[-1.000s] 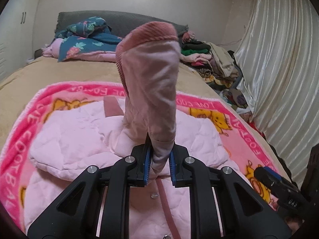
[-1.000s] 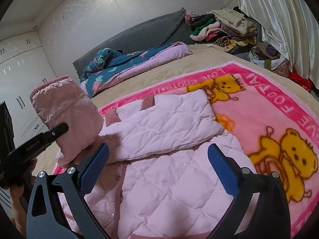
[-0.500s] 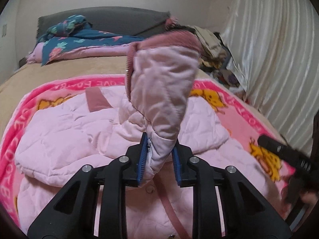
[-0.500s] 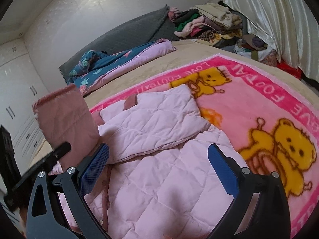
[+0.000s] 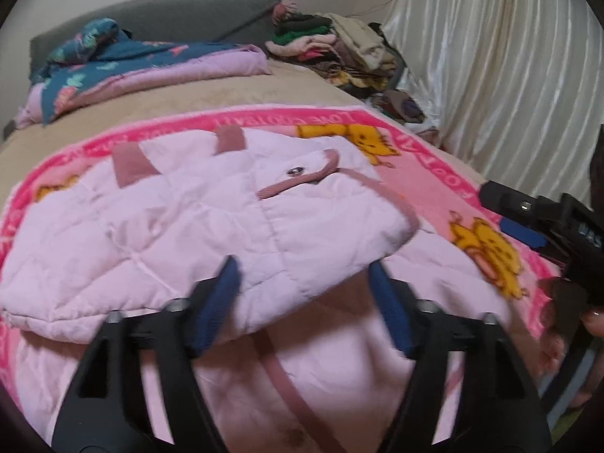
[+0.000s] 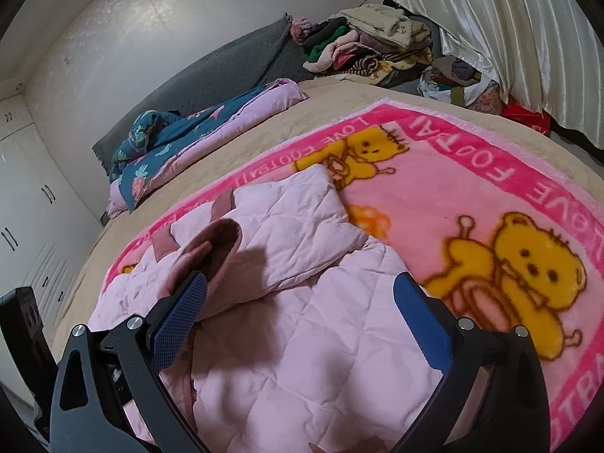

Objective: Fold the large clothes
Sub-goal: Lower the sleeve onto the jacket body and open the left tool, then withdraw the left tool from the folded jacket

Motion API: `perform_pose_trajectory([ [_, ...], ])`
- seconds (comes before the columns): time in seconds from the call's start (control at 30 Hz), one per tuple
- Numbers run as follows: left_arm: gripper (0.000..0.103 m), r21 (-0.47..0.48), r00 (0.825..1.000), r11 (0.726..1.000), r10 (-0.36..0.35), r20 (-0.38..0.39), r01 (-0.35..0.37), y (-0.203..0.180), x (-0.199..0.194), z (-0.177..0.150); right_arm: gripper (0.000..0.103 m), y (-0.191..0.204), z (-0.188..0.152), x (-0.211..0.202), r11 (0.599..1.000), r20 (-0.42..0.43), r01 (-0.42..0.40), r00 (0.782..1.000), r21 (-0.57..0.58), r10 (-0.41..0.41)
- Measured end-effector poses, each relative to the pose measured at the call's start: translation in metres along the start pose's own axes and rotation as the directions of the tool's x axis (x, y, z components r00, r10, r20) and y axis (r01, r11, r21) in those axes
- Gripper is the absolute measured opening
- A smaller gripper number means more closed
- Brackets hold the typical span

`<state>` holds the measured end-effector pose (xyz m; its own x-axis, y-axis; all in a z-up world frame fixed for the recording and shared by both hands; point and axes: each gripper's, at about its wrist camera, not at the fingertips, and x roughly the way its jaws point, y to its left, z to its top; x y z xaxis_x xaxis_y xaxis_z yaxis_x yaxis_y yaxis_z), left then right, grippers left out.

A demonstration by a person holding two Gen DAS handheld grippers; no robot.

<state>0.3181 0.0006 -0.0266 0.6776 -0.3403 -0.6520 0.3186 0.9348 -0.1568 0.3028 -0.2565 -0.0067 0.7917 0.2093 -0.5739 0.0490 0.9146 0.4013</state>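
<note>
A pale pink quilted jacket (image 5: 143, 234) (image 6: 302, 358) lies spread on a pink bear-print blanket (image 5: 434, 173) (image 6: 472, 188). Its sleeve, with a darker ribbed cuff (image 5: 302, 183) (image 6: 222, 241), lies folded across the jacket's body. My left gripper (image 5: 302, 294) hovers low over the sleeve's near edge. Its jaws are opening wide, and the fabric lies loose between them with neither pad pressing on it. My right gripper (image 6: 300, 287) stands open just above the jacket's body and holds nothing. It also shows at the right edge of the left wrist view (image 5: 528, 222).
A blue floral quilt (image 6: 170, 143) lies by the grey headboard (image 5: 170, 15). A pile of clothes (image 6: 370, 45) sits at the bed's far corner beside a pale curtain (image 5: 509, 75). White wardrobe doors (image 6: 22, 207) stand to the left.
The left gripper came down with the upright sleeve and opened. The sleeve has dropped from its jaws and now lies flat across the jacket. The right gripper stayed open and shifted only slightly.
</note>
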Motion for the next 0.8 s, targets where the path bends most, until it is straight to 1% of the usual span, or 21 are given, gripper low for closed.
perform_pose_trajectory([
  [0.03,0.076,0.003,1.000,1.000,-0.014,0.003,0.014,-0.002,-0.002,0.000,0.099,0.000,0.000,-0.001,1.000,0.000,0.000,1.000,0.001,0.000],
  [0.07,0.082,0.005,1.000,1.000,-0.025,0.008,0.025,-0.003,-0.005,0.000,0.099,0.000,0.000,-0.002,1.000,0.001,0.001,1.000,0.002,-0.001],
  [0.1,0.085,0.005,0.999,0.999,-0.036,0.009,0.036,-0.004,-0.007,0.000,0.099,0.000,0.000,-0.003,1.000,0.000,0.000,1.000,0.002,0.000],
  [0.13,0.086,0.001,0.999,0.999,-0.053,0.012,0.053,-0.003,-0.011,0.001,0.099,0.000,0.000,-0.003,1.000,-0.002,-0.002,1.000,0.001,0.002],
  [0.2,0.090,-0.011,0.999,0.999,-0.044,0.031,0.045,0.004,-0.019,0.005,0.099,0.003,0.000,-0.004,1.000,-0.008,-0.009,1.000,-0.009,0.009],
  [0.3,0.093,-0.058,0.999,0.998,-0.004,0.048,0.007,0.022,-0.028,0.011,0.099,0.012,-0.002,-0.004,0.999,-0.026,-0.025,0.999,-0.034,0.024],
  [0.43,0.093,-0.139,0.995,0.987,0.083,0.049,-0.076,0.060,-0.040,0.014,0.099,0.031,-0.009,0.006,0.995,-0.071,-0.060,0.996,-0.077,0.055],
  [0.53,0.093,-0.199,0.985,0.968,0.167,0.047,-0.155,0.094,-0.050,0.014,0.099,0.047,-0.013,0.018,0.990,-0.119,-0.096,0.989,-0.100,0.084],
  [0.6,0.093,-0.230,0.978,0.955,0.203,0.045,-0.187,0.113,-0.057,0.014,0.099,0.056,-0.016,0.026,0.988,-0.150,-0.108,0.985,-0.111,0.091],
  [0.63,0.093,-0.251,0.972,0.944,0.231,0.043,-0.214,0.126,-0.061,0.013,0.099,0.062,-0.018,0.032,0.986,-0.167,-0.122,0.981,-0.116,0.101],
  [0.73,0.093,-0.302,0.958,0.917,0.283,0.035,-0.260,0.154,-0.074,0.009,0.099,0.069,-0.021,0.048,0.984,-0.213,-0.146,0.970,-0.103,0.121],
  [0.8,0.093,-0.343,0.951,0.897,0.309,0.034,-0.279,0.171,-0.082,0.007,0.099,0.074,-0.024,0.064,0.986,-0.245,-0.133,0.964,-0.097,0.106],
])
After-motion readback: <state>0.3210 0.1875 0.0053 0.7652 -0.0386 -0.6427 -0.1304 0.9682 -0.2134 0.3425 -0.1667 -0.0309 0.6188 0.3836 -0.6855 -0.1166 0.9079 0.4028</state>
